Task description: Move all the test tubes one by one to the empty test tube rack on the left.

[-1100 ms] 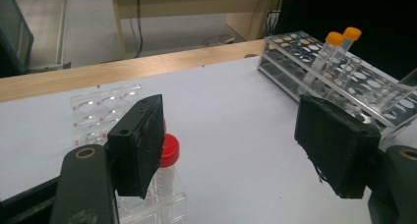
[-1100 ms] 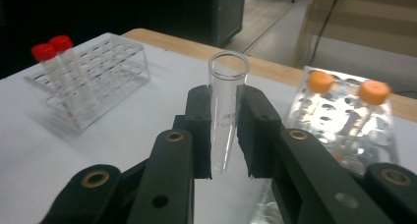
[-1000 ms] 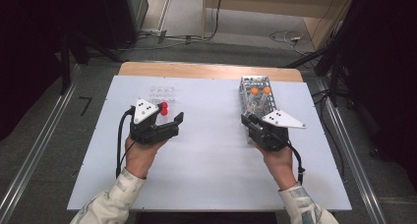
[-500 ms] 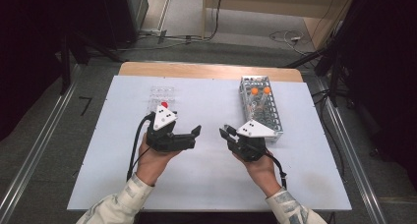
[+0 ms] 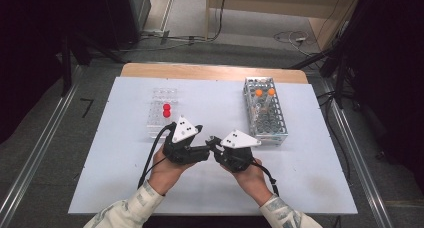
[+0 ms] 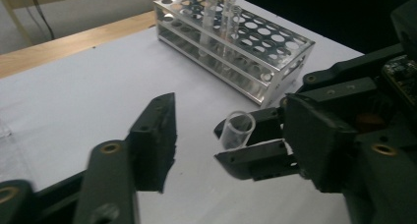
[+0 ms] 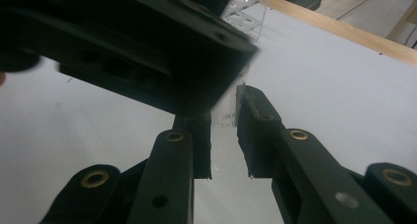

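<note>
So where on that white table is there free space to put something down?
Bare table lies right of the hands, below the metal rack, and along the left edge beside the clear rack. It is crowded mid-table, where the left claw and right claw meet around a clear tube.

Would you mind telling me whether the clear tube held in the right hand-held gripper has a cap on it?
No, the clear tube held between the jaws of the right hand-held gripper shows an open round mouth with no cap in the left gripper view.

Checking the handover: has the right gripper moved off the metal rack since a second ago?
Yes. The right gripper, shut on a clear tube, has come away from the metal rack, leftward and toward the person in the high view, to meet the left gripper.
</note>
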`<act>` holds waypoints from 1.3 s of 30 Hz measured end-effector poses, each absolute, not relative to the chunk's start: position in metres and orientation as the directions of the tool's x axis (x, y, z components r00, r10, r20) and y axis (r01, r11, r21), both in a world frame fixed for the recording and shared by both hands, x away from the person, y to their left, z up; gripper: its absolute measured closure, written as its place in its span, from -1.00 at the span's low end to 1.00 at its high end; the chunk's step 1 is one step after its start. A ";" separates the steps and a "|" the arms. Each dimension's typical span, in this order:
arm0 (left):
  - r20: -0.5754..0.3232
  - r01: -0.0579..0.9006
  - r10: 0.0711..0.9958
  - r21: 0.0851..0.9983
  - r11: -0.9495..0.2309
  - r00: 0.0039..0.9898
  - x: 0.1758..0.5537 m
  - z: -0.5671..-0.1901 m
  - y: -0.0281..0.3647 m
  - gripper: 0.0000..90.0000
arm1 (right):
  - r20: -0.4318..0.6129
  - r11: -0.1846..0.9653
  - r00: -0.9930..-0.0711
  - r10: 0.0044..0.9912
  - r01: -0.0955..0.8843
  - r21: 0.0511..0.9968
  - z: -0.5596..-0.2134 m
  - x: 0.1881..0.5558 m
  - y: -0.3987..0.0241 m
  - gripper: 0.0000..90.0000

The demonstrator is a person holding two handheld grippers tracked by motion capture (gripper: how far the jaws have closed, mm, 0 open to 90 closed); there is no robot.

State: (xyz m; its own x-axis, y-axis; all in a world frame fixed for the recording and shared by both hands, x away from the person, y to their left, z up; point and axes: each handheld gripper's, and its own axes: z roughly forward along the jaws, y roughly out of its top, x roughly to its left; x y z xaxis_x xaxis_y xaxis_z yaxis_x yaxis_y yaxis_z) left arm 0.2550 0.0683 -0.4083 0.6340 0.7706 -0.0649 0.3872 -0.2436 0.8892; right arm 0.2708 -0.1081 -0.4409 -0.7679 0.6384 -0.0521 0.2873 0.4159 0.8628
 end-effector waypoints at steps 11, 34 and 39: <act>-0.044 0.377 0.765 0.887 -0.266 0.643 0.253 -0.411 0.065 0.57 | -0.047 0.410 -0.768 0.639 0.288 0.866 -0.441 0.268 -0.105 0.63; -0.034 0.374 0.770 0.887 -0.270 0.637 0.253 -0.413 0.065 0.70 | -0.037 0.403 -0.771 0.636 0.290 0.868 -0.441 0.267 -0.104 0.45; -0.048 0.377 0.776 0.892 -0.250 0.629 0.254 -0.409 0.071 0.70 | -0.013 0.412 -0.789 0.614 0.306 0.858 -0.440 0.268 -0.103 -0.07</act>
State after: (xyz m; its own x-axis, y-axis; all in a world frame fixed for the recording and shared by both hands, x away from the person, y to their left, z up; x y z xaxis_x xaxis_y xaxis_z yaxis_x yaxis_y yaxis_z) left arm 0.2537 0.0707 -0.4092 0.6286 0.7762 -0.0479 0.3769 -0.2502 0.8918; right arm 0.2682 -0.1032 -0.4398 -0.7888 0.6145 -0.0133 0.3063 0.4118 0.8582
